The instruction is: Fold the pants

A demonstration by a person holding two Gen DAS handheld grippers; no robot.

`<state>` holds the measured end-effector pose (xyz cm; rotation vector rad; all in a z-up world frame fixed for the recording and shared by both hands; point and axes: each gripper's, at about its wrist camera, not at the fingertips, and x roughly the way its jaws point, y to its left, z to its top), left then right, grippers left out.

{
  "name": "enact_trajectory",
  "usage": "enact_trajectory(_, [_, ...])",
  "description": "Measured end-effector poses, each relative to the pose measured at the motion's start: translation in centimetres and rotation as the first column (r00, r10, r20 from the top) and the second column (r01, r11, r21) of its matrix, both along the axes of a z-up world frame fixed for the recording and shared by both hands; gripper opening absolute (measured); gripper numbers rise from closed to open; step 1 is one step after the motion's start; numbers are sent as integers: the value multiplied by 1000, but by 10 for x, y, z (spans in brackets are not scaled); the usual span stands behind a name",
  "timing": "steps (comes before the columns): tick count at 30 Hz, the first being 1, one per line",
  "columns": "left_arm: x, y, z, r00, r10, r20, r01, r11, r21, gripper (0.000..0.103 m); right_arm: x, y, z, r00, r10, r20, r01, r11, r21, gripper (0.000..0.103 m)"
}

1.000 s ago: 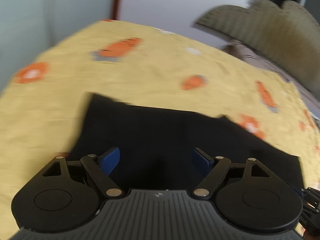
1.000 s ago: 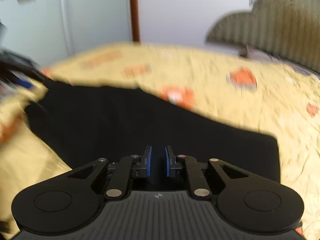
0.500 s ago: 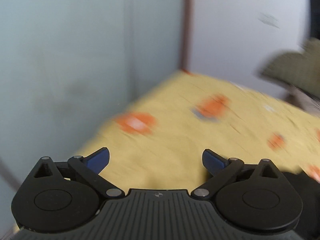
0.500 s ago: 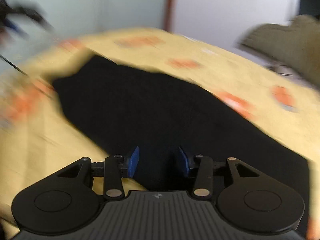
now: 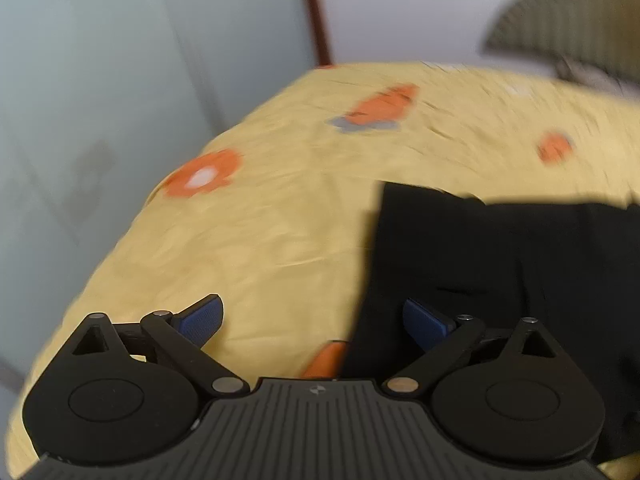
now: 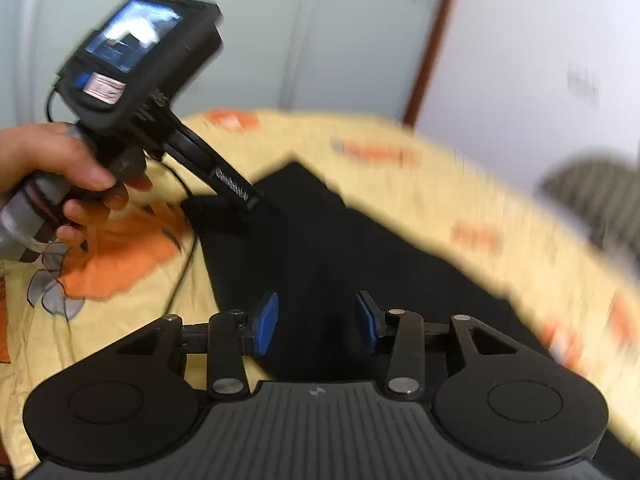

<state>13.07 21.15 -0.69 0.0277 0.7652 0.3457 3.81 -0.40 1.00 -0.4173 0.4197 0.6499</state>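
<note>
Right wrist view shows my right gripper (image 6: 316, 322), which was nearly closed a second ago, now parted and empty over the black pants (image 6: 332, 248) lying flat on the yellow bedspread (image 6: 460, 184). My left gripper (image 5: 312, 320) has spread wide too, straddling the pants' edge. I judge one fold released, next grasp pending.
</note>
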Motion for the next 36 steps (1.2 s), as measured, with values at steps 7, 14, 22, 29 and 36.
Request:
enact_trajectory(7, [-46,83,17,959,284,12,-275,936,-218,99,-18,71,-25,953,211,218,-156,957,-244,41])
enact_trajectory(14, [-90,142,66,773,590,232,-615,787,47,99,-12,112,-54,924,272,268,-143,896,-420,41])
enact_trajectory(22, [-65,131,48,965,253,61,-201,872,-446,101,-3,133,-71,902,227,368,-40,891,-452,41])
enact_trajectory(29, [-37,89,24,996,91,8,-73,848,-524,102,12,133,-70,907,242,343,-95,914,-394,25])
enact_trajectory(36, [-2,88,13,999,4,48,26,794,-607,102,32,95,-27,968,147,204,-129,987,-101,18])
